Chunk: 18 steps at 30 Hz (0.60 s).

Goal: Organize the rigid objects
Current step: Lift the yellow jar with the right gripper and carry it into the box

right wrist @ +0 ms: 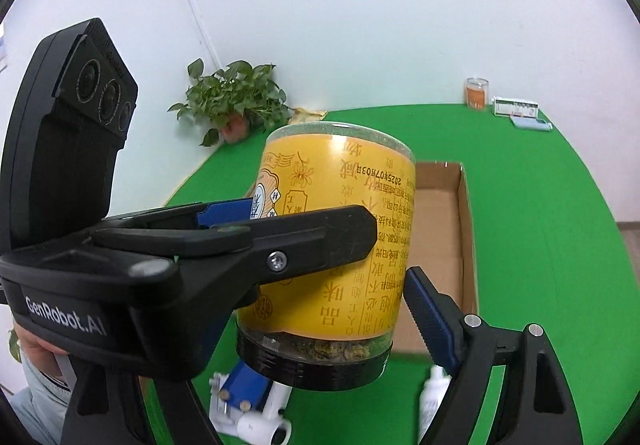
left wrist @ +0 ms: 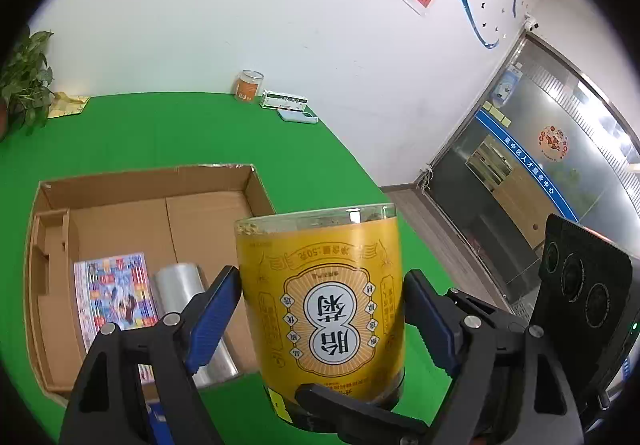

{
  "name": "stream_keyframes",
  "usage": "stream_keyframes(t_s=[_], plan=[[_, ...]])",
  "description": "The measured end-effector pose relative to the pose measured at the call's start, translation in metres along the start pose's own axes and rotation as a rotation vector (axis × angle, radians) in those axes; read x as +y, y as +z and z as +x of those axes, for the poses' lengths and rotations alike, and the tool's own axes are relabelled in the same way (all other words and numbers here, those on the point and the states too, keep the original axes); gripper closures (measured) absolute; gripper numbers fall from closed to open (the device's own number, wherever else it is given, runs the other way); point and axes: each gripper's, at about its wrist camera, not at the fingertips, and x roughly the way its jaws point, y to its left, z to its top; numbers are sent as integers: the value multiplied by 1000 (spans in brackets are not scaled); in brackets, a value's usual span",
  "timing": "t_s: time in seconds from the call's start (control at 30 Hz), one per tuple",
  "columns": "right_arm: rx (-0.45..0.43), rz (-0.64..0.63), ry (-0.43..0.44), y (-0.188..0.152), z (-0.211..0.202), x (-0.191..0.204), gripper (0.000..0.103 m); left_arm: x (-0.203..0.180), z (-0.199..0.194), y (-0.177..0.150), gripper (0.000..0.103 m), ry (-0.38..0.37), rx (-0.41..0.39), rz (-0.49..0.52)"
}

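Note:
A yellow-labelled jar (left wrist: 324, 285) with a black lid hangs upside down above the green table (left wrist: 160, 133), with dried herbs showing through its clear ends. My left gripper (left wrist: 324, 317) is shut on it, one blue pad on each side of the label. My right gripper (right wrist: 320, 293) grips the same jar (right wrist: 344, 229) crosswise. Its right pad (right wrist: 430, 317) lies against the jar, and its left finger is hidden behind the left gripper (right wrist: 296, 223). One black right finger (left wrist: 360, 409) crosses under the jar in the left wrist view.
An open cardboard box (left wrist: 152, 175) lies below, left of the jar, holding a colourful packet (left wrist: 114, 293) and a clear film roll (left wrist: 188, 285). A small orange jar (left wrist: 250, 85), a white carton (left wrist: 284, 100) and a plant (right wrist: 236, 101) stand at the back. A white-blue tool (right wrist: 244, 409) and a white bottle (right wrist: 432, 393) lie near me.

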Motion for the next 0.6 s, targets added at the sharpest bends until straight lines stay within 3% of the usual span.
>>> stream_keyframes(t_s=[0.23, 0.6], plan=[[114, 57, 16, 38, 39, -23, 21, 25, 37, 21, 20, -4, 87, -76], [303, 147, 40, 0, 130, -71, 21, 76, 118, -7, 20, -5, 265, -179]])
